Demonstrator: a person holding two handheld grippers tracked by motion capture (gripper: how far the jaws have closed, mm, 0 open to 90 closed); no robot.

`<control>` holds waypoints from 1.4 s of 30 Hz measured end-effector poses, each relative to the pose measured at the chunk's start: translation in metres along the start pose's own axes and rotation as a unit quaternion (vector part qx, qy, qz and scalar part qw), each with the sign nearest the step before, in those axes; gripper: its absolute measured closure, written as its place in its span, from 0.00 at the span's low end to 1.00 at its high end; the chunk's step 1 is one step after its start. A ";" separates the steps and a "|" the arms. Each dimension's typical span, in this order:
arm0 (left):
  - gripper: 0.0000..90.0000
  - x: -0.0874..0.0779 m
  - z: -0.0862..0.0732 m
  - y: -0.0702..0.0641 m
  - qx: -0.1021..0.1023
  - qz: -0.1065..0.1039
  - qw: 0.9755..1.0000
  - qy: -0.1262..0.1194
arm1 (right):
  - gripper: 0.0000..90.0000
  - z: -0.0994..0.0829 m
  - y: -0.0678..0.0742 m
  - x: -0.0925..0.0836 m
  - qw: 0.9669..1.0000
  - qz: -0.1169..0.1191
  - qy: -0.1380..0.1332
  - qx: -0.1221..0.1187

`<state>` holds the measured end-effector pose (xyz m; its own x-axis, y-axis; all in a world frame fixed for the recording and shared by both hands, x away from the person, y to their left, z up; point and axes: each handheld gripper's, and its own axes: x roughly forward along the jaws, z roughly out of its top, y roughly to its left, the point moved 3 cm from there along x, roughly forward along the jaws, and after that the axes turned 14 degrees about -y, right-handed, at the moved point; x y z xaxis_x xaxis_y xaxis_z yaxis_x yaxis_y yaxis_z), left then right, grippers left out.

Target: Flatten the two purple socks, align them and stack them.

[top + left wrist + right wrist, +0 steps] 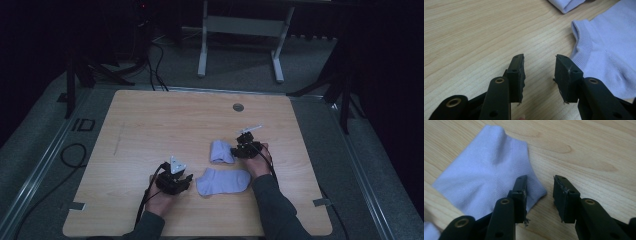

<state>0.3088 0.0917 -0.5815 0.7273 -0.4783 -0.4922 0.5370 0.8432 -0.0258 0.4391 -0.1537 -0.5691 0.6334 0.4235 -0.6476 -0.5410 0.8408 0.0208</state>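
Two pale lilac socks lie on the wooden table (165, 120). The nearer sock (223, 181) lies flat; its ribbed cuff (584, 42) is just right of my left gripper (539, 68), which is open over bare wood. In the high view my left gripper (175, 180) sits left of that sock. The farther sock (221, 151) lies folded. My right gripper (539, 187) is open, its left finger (520, 192) over this sock's edge (486, 172), the gap between the jaws over wood beside it. My right gripper (246, 148) is at that sock's right side.
A round grommet (238, 107) sits near the table's far edge. A white desk frame (240, 30) stands on the floor beyond. Black stands (75, 75) and cables (75, 155) flank the table. The table's far and left parts are bare wood.
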 end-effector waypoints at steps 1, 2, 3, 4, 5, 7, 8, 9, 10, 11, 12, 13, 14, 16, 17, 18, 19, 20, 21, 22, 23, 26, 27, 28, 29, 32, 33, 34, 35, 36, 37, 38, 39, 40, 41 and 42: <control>0.66 0.000 0.000 0.000 0.001 -0.001 1.000 0.001 | 0.76 0.000 0.001 0.000 1.000 -0.002 0.002 -0.001; 0.66 0.000 0.000 -0.001 0.002 -0.001 1.000 0.002 | 0.79 0.000 0.002 0.000 1.000 -0.001 0.003 0.000; 0.66 0.001 0.000 -0.001 0.001 -0.001 1.000 0.002 | 0.81 0.001 0.003 0.000 1.000 -0.001 0.004 -0.002; 0.66 0.001 -0.001 -0.001 0.001 -0.002 1.000 0.002 | 0.83 0.001 0.003 0.000 1.000 0.000 0.004 -0.004; 0.66 0.001 -0.001 -0.002 0.000 -0.002 1.000 0.002 | 0.86 0.001 0.004 0.000 1.000 0.001 0.005 -0.004; 0.66 0.001 -0.001 -0.001 0.000 -0.002 1.000 0.003 | 0.91 0.001 0.004 0.000 1.000 0.003 0.005 0.000; 0.66 0.001 -0.001 -0.001 0.000 -0.001 1.000 0.002 | 0.92 0.001 0.003 0.000 1.000 0.004 0.003 0.007; 0.66 0.001 -0.001 -0.001 0.000 -0.001 1.000 0.002 | 0.92 0.000 0.001 0.000 1.000 0.005 -0.001 0.017; 0.66 0.001 -0.001 -0.001 0.001 0.000 1.000 0.003 | 0.93 -0.001 0.000 -0.001 1.000 0.005 -0.004 0.027; 0.66 0.001 -0.001 -0.001 0.000 -0.001 1.000 0.003 | 0.93 -0.001 -0.001 -0.001 1.000 0.002 -0.007 0.028; 0.66 0.001 -0.001 -0.001 0.000 -0.001 1.000 0.004 | 0.93 -0.002 -0.002 -0.002 1.000 -0.002 -0.005 0.029; 0.66 0.001 -0.001 -0.001 0.000 -0.001 1.000 0.004 | 0.93 -0.003 -0.003 -0.003 0.999 -0.005 -0.005 0.031; 0.66 0.001 -0.001 -0.001 0.000 0.000 1.000 0.004 | 0.93 -0.004 -0.005 -0.004 0.999 -0.008 -0.005 0.031; 0.66 0.001 -0.001 -0.001 0.000 0.000 1.000 0.004 | 0.93 -0.005 -0.008 -0.006 0.999 -0.016 -0.005 0.039; 0.66 0.001 -0.001 -0.001 0.000 0.001 1.000 0.004 | 0.93 -0.006 -0.011 -0.007 0.999 -0.020 -0.006 0.043; 0.66 0.001 -0.001 -0.001 -0.001 0.001 1.000 0.004 | 0.93 -0.007 -0.013 -0.009 0.998 -0.022 -0.006 0.051; 0.66 0.001 -0.001 -0.001 -0.001 0.002 1.000 0.005 | 0.93 -0.009 -0.015 -0.010 0.998 -0.025 -0.008 0.056; 0.66 0.001 -0.001 -0.001 -0.002 0.002 1.000 0.005 | 0.93 -0.010 -0.017 -0.012 0.998 -0.028 -0.009 0.059; 0.66 0.001 -0.001 -0.001 -0.002 0.001 1.000 0.005 | 0.93 -0.011 -0.019 -0.013 0.997 -0.030 -0.009 0.065; 0.66 0.001 -0.001 -0.001 -0.002 0.001 1.000 0.005 | 0.93 -0.012 -0.022 -0.015 0.997 -0.032 -0.010 0.067; 0.66 0.001 -0.001 -0.001 0.000 0.001 1.000 0.006 | 0.93 -0.014 -0.024 -0.016 0.997 -0.034 -0.009 0.069; 0.66 0.001 -0.001 -0.001 -0.001 0.001 1.000 0.005 | 0.93 -0.017 -0.030 -0.022 0.997 -0.034 -0.013 0.074; 0.66 0.001 -0.001 -0.001 -0.001 0.001 1.000 0.005 | 0.93 -0.017 -0.031 -0.025 0.997 -0.032 -0.017 0.075; 0.66 0.002 -0.001 -0.001 -0.002 0.001 1.000 0.004 | 0.93 -0.016 -0.033 -0.028 0.996 -0.030 -0.022 0.076; 0.66 0.002 -0.001 -0.001 -0.002 0.002 1.000 0.004 | 0.93 -0.015 -0.034 -0.031 0.997 -0.028 -0.026 0.074; 0.66 0.002 -0.001 -0.001 -0.002 0.002 1.000 0.004 | 0.93 -0.011 -0.035 -0.040 0.997 -0.026 -0.037 0.069; 0.66 0.002 -0.001 -0.001 -0.002 0.001 1.000 0.004 | 0.93 -0.010 -0.035 -0.043 0.997 -0.023 -0.040 0.067; 0.66 0.002 -0.001 -0.001 -0.002 0.001 1.000 0.004 | 0.93 -0.008 -0.035 -0.045 0.997 -0.021 -0.046 0.066; 0.66 0.002 -0.001 -0.001 -0.002 0.001 1.000 0.004 | 0.93 -0.006 -0.035 -0.048 0.996 -0.021 -0.050 0.064; 0.66 0.002 -0.001 -0.001 -0.002 0.001 1.000 0.004 | 0.93 -0.004 -0.034 -0.050 0.996 -0.019 -0.053 0.062; 0.65 0.002 -0.001 -0.001 -0.002 0.001 1.000 0.005 | 0.93 -0.002 -0.033 -0.052 0.996 -0.017 -0.057 0.061; 0.65 0.002 -0.001 -0.001 -0.002 0.001 1.000 0.005 | 0.93 0.000 -0.032 -0.054 0.996 -0.015 -0.060 0.060; 0.65 0.002 -0.001 -0.001 -0.002 0.001 1.000 0.004 | 0.93 0.002 -0.031 -0.056 0.996 -0.014 -0.064 0.059; 0.65 0.002 -0.001 -0.001 -0.002 0.001 1.000 0.005 | 0.93 0.005 -0.030 -0.058 0.996 -0.012 -0.067 0.057; 0.65 0.002 -0.001 -0.001 -0.002 0.001 1.000 0.005 | 0.93 0.007 -0.028 -0.059 0.996 -0.011 -0.070 0.054; 0.65 0.002 -0.001 -0.001 -0.002 0.001 1.000 0.004 | 0.93 0.010 -0.026 -0.061 0.996 -0.009 -0.073 0.053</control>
<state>0.3087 0.0905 -0.5834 0.7247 -0.4742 -0.5000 0.5333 0.8454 -0.0288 0.4202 -0.1981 -0.5231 0.7198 0.4459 -0.5320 -0.4719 0.8764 0.0961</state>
